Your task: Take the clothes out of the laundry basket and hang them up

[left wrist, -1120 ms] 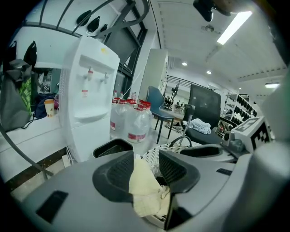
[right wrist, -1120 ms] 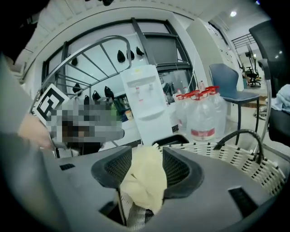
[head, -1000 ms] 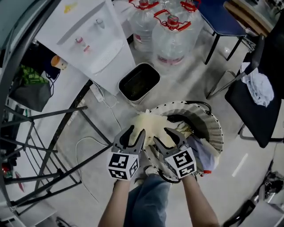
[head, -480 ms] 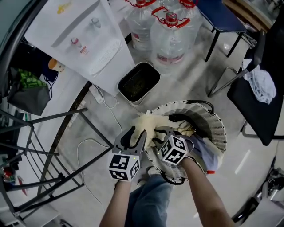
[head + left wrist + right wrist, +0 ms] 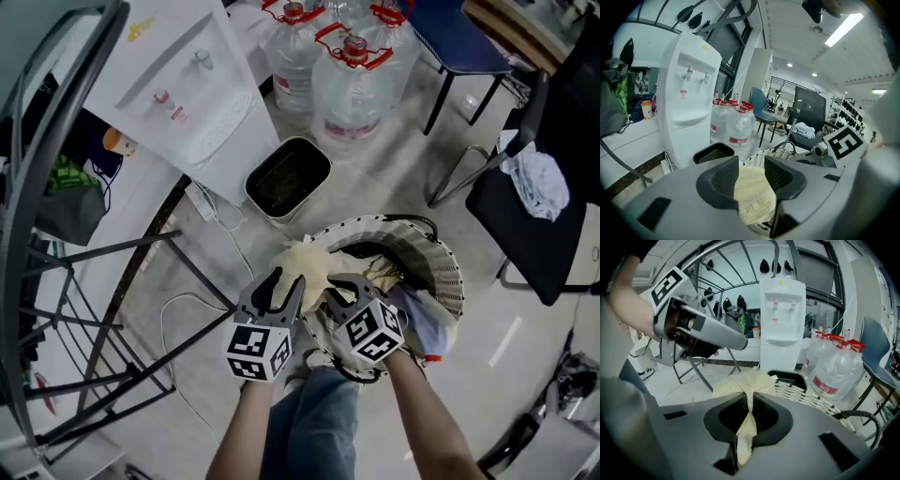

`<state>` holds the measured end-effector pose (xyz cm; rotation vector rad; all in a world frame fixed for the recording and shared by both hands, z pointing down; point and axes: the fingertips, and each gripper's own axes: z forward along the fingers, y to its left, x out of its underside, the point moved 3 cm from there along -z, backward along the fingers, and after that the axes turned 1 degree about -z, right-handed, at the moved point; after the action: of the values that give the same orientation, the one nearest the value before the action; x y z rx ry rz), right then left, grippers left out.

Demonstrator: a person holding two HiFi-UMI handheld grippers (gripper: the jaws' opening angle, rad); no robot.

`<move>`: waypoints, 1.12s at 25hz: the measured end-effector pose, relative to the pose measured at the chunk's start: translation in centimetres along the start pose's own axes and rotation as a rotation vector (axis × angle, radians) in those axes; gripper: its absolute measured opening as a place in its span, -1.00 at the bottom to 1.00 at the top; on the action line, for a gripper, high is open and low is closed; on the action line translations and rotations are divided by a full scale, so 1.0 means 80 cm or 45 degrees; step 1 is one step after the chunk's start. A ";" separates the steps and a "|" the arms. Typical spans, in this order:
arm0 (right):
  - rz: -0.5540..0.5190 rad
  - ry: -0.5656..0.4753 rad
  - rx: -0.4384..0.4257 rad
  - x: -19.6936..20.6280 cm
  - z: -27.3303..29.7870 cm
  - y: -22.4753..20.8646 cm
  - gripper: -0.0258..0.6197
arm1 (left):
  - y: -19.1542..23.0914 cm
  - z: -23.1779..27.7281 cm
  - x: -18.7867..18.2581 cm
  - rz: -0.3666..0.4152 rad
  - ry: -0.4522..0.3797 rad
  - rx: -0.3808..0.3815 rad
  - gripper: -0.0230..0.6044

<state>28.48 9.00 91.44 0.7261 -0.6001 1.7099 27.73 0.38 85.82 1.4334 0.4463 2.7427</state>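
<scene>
A: Where's the cloth (image 5: 307,265)?

B: Bunched over the left rim of the basket (image 5: 450,272) and raised above the weave (pale yellow, with a fine grid texture). A grey garment (image 5: 424,323) lies inside the basket, toward the right.

A: And the left tongs (image 5: 284,287)?

B: The jaws stand part-way apart but are clamped. A thick fold of the cloth fills the gap between the pads and hangs down from them in the left gripper view.

A: The right tongs (image 5: 336,289)?

B: Just beside the left pair, on their right, and also at the cloth. Their jaws have just been closing and are now nearly together, pinching a thin gathered strip of the same cloth. Beyond the tips the cloth fans out toward the basket rim.

A: So both have it?

B: Yes, each on a different part.

A: What's around?

B: On the floor, a black bin (image 5: 288,178) sits just beyond the basket. There's a white dispenser (image 5: 178,89) to its left and bottles (image 5: 349,89) behind it. A metal rack (image 5: 89,309) stands at far left, and a chair (image 5: 525,225) with a white rag on it is at right.
</scene>
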 end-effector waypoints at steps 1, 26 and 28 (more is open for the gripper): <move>-0.001 -0.015 0.010 -0.010 -0.009 0.000 -0.85 | -0.004 -0.004 -0.006 -0.002 -0.001 0.002 -0.36; -0.009 -0.363 0.366 -0.298 -0.389 -0.016 -0.85 | -0.142 -0.232 -0.212 -0.016 -0.179 0.129 -0.22; -0.036 -0.402 0.380 -0.326 -0.419 -0.010 -0.85 | -0.153 -0.248 -0.226 0.002 -0.185 0.151 -0.17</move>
<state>28.58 16.03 49.58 1.2269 -0.5498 1.6899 20.74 4.68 57.46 1.6465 0.6102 2.6294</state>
